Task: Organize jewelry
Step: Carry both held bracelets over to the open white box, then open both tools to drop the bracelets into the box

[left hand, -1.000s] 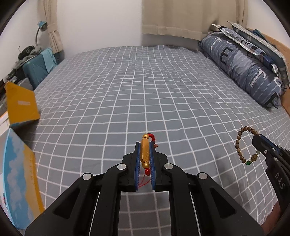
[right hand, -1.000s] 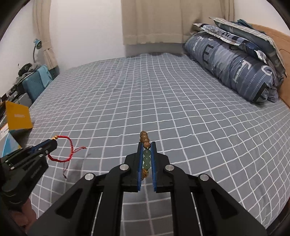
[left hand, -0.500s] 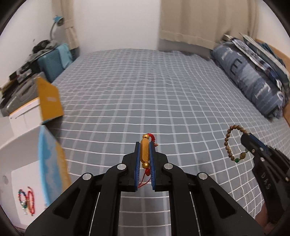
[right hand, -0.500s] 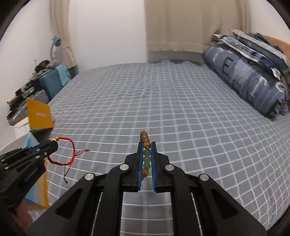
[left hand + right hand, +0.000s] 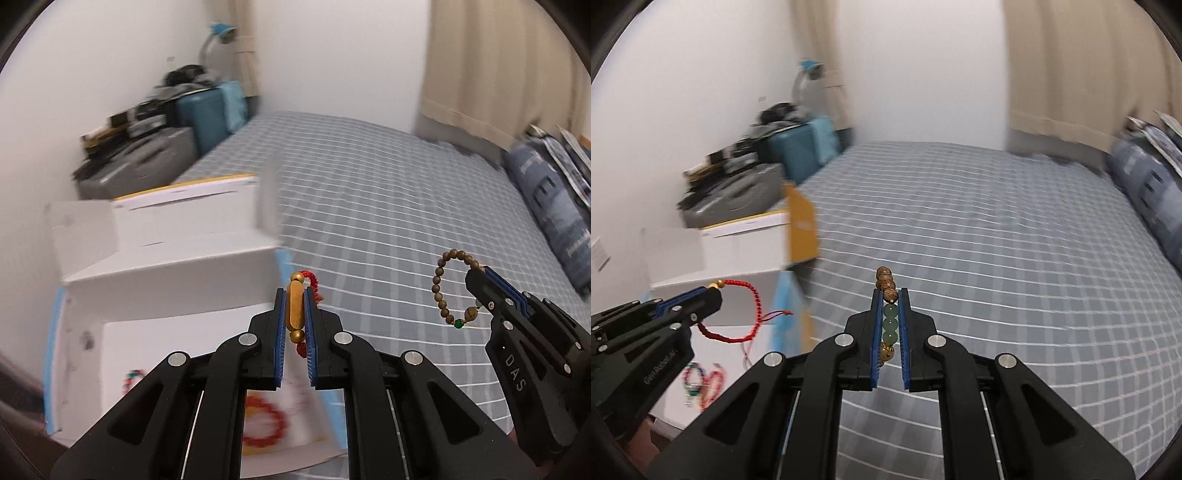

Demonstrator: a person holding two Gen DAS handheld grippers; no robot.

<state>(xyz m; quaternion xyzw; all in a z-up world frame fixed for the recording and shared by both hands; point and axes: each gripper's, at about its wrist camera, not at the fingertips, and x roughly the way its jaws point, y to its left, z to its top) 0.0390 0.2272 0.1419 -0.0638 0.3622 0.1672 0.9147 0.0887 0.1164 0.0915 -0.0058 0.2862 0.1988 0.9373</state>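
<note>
My left gripper [image 5: 295,295] is shut on a red cord bracelet with a gold tube bead [image 5: 296,311], held over the edge of an open white box [image 5: 177,288]. The bracelet also shows in the right wrist view [image 5: 738,314], hanging from the left gripper [image 5: 714,293]. My right gripper [image 5: 890,295] is shut on a brown wooden bead bracelet with green beads [image 5: 889,321]; its loop shows in the left wrist view [image 5: 448,286] to the right of the left gripper, above the bed. Several bracelets [image 5: 264,424] lie inside the box.
A grey checked bed [image 5: 997,240] fills the middle and right. Blue pillows [image 5: 554,206] lie at the far right. A second white box with a yellow flap [image 5: 798,221] stands behind the first. Suitcases and clutter [image 5: 166,140] stand against the left wall.
Both grippers have swung left, each keeping its bracelet. The white box now sits directly under and ahead of the left gripper, and the pillows have slid to the right edge.
</note>
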